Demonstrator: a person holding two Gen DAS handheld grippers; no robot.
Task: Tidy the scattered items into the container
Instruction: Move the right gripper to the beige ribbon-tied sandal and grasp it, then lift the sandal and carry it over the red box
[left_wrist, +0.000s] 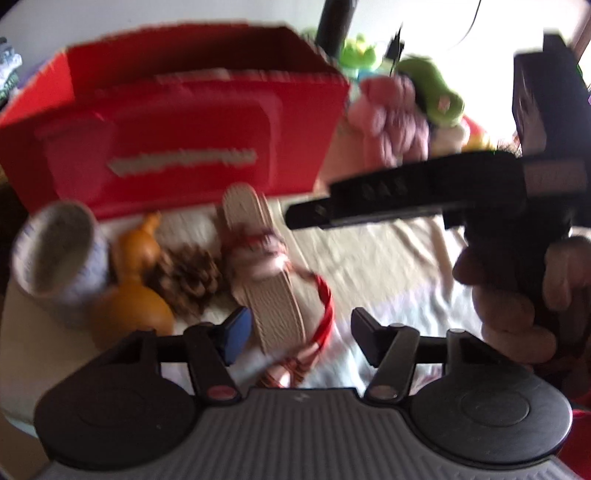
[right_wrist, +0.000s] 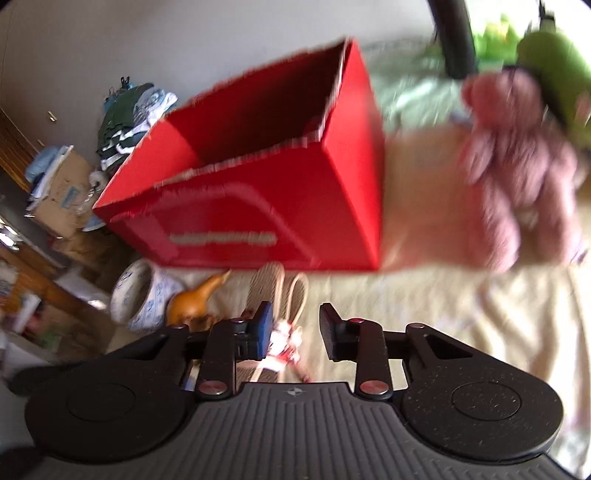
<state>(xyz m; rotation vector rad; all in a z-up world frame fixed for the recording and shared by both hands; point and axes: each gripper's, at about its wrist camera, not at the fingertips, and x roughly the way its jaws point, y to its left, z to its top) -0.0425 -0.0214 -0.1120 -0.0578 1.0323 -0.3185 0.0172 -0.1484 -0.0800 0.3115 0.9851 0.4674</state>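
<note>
You held both the left gripper (left_wrist: 295, 332) and right gripper (right_wrist: 295, 328) wide and empty above the woven sandal (left_wrist: 266, 266), near the red box (left_wrist: 177, 122); next, I judge, you needed to descend and clamp.
</note>
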